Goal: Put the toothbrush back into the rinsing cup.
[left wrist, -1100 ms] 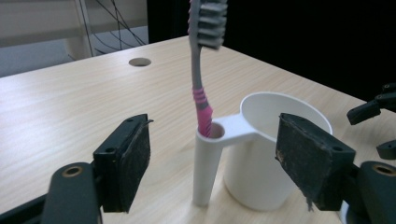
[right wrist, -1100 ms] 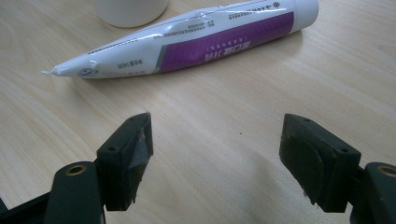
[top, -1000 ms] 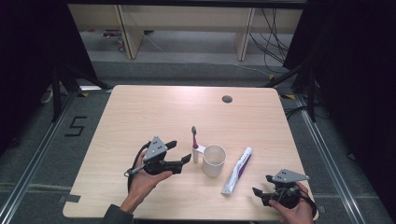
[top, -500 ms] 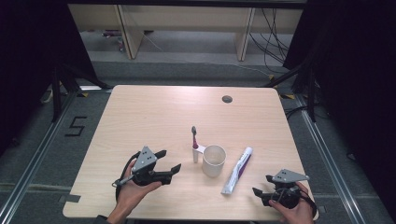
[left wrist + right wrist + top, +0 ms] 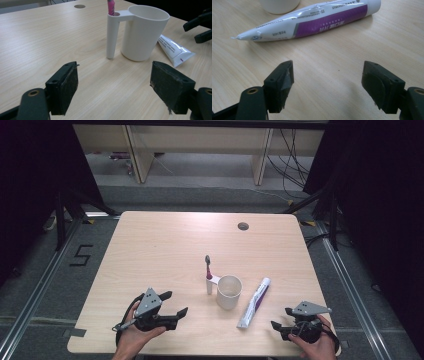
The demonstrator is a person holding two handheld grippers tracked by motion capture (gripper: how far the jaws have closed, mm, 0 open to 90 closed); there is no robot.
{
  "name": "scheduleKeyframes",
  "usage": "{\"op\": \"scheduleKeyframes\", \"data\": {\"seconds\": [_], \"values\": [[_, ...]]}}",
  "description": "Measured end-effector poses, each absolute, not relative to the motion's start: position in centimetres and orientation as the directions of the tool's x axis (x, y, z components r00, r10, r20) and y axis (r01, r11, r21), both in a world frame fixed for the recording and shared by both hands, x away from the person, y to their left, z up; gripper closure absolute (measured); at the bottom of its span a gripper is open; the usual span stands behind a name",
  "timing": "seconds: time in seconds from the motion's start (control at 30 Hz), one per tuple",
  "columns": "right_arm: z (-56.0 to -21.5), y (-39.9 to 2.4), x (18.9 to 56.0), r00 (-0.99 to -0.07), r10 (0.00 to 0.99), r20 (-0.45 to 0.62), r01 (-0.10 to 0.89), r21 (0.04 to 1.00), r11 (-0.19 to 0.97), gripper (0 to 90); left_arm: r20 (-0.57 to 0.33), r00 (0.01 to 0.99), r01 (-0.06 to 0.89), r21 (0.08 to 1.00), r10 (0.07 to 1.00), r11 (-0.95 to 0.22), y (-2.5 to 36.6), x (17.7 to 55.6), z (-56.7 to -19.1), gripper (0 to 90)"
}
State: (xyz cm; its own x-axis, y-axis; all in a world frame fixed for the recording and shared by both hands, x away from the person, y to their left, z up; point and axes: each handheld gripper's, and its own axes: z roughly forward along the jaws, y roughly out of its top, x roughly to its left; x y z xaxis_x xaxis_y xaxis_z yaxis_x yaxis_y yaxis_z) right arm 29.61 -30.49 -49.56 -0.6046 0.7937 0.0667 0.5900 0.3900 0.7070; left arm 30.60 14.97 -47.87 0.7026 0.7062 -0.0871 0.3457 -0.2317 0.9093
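A white cup [image 5: 229,291] stands upright near the middle of the table, with a slim holder tube [image 5: 209,285] joined to its left side. A pink toothbrush [image 5: 208,264] stands upright in that tube. A white and purple toothpaste tube [image 5: 254,302] lies flat to the right of the cup. My left gripper [image 5: 175,303] rests near the front edge, open and holding nothing, pointing at the cup [image 5: 143,32] from a short distance. My right gripper [image 5: 281,319] is open at the front right, just short of the toothpaste tube [image 5: 317,21], not touching it.
The wooden table [image 5: 165,245] has a round cable hole [image 5: 243,226] at the back. Its front edge runs just under both hands. In the left gripper view the other gripper's jaws [image 5: 200,25] show beyond the toothpaste tube [image 5: 175,50]. Wooden shelving [image 5: 200,145] stands beyond the table.
My left gripper has pulled back from beside the holder tube toward the front left edge, staying open. The right gripper, cup, toothbrush and toothpaste have not moved.
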Motion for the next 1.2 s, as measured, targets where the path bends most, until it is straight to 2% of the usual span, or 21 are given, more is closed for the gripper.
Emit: {"op": "scheduleKeyframes", "data": {"seconds": [0.3,1.2], "values": [[-49.6,-30.5,29.7,-0.612,0.788,0.060,0.582,0.710,0.397,26.8,-0.053,0.708,0.350,0.892,0.705,-0.285,15.3,29.3,-49.0,20.4],[-49.7,-30.7,29.8,-0.614,0.788,0.055,0.582,0.705,0.404,26.8,-0.046,0.714,0.396,0.850,0.699,-0.348,16.7,25.9,-50.8,18.8]]}}
